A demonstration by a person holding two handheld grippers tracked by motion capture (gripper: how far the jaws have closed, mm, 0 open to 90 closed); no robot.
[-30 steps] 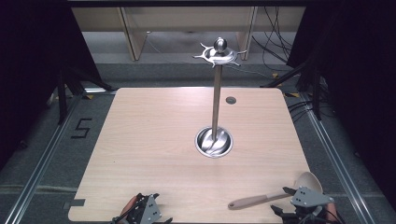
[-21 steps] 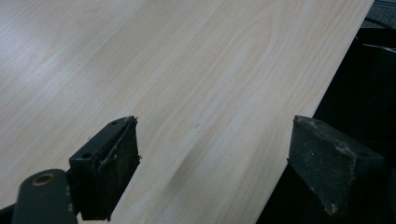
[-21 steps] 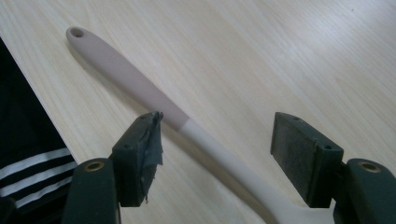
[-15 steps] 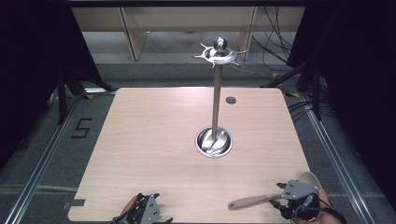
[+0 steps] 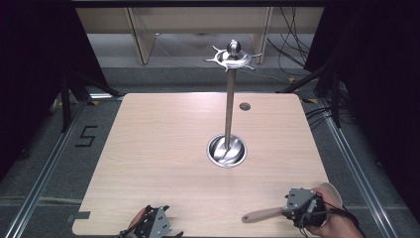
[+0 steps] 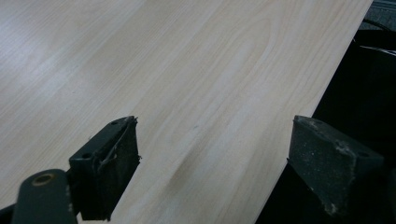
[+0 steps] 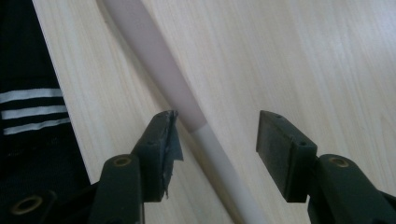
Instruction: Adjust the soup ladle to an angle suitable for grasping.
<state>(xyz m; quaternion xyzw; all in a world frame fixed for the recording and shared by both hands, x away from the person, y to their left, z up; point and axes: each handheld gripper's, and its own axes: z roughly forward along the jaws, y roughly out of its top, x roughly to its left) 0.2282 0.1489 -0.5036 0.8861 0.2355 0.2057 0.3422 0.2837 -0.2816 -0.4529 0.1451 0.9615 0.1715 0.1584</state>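
Two open jaws of my right gripper [image 7: 217, 149] straddle the pale wooden spoon [image 5: 265, 214] lying at the light wood worktop's [image 5: 163, 148] five o'clock corner, ready to clamp; my left gripper [image 6: 215, 168] idles, jaws released, at seven o'clock.

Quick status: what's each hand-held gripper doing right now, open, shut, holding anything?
Left hand-held gripper: open, nothing between its jaws, over the table's edge.
Right hand-held gripper: open, jaws straddling the spoon handle, not clamped.

A lab: black curtains [image 5: 29, 74], loose cables [image 5: 292, 49], floor rails [image 5: 42, 183] and a taped 5 [image 5: 86, 136] surround the bench [image 5: 163, 148].
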